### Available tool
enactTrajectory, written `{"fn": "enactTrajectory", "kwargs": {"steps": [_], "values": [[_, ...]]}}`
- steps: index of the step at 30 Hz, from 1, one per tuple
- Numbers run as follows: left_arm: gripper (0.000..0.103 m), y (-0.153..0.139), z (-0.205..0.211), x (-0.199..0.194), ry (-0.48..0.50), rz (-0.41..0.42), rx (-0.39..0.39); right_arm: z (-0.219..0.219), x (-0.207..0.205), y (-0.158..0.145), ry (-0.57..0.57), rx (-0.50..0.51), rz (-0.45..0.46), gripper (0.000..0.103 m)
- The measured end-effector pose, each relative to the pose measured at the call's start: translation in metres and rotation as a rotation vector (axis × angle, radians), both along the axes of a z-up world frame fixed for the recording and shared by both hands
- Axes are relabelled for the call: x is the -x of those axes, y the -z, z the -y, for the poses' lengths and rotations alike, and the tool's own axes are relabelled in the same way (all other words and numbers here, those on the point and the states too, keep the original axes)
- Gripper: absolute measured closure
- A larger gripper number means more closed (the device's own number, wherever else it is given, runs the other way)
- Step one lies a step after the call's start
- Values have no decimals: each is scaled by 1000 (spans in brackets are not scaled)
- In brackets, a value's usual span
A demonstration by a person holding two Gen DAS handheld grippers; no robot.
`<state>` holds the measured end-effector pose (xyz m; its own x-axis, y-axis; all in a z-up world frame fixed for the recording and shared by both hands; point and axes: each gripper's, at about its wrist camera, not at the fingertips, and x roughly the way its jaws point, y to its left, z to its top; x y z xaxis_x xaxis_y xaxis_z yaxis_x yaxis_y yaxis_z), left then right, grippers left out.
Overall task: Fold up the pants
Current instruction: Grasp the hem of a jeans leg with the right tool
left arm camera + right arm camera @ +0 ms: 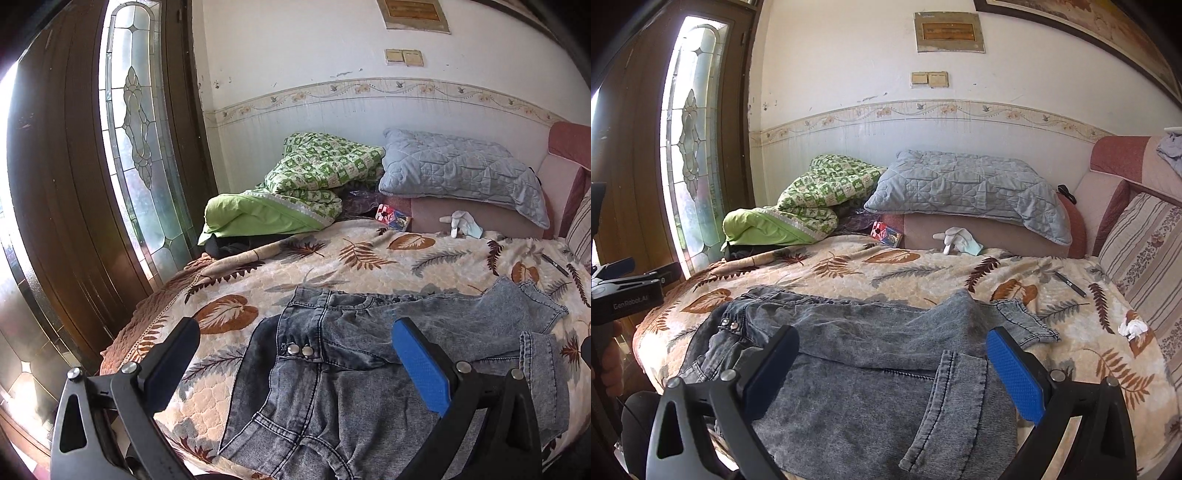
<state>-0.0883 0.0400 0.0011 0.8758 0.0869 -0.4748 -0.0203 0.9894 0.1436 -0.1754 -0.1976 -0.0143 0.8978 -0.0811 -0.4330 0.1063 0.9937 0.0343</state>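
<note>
Grey washed denim pants (369,354) lie on the leaf-patterned bedspread (332,258), waistband with metal buttons (299,349) to the left and cuffed leg ends to the right. They also show in the right wrist view (871,354), with one cuffed leg end (945,406) doubled back on top. My left gripper (295,336) is open and empty above the waist end. My right gripper (892,349) is open and empty above the leg end. The left gripper also shows at the left edge of the right wrist view (624,280).
A green quilt (303,177) and a grey pillow (458,166) are piled at the bed's far side by the wall. A white glove (955,240), a pen (1071,284), a crumpled tissue (1132,328) and a small box (886,232) lie on the bed. A wooden glass door (140,129) stands left.
</note>
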Motion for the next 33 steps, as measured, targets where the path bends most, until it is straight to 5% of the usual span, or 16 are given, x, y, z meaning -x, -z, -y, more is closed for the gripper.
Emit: {"fn": "enactTrajectory", "kwargs": {"steps": [9, 20, 24, 29, 33], "values": [[0, 46, 17, -19, 51, -131, -14, 31, -3, 68, 58, 26, -253, 1], [0, 64, 49, -26, 120, -189, -56, 45, -41, 154, 70, 22, -541, 1], [0, 70, 55, -32, 128, -205, -61, 49, -39, 166, 65, -17, -532, 2], [0, 71, 75, -38, 164, -224, -92, 55, -35, 161, 45, -49, -506, 28], [0, 59, 88, -30, 197, -187, -110, 79, -29, 152, 82, -157, -490, 65]]}}
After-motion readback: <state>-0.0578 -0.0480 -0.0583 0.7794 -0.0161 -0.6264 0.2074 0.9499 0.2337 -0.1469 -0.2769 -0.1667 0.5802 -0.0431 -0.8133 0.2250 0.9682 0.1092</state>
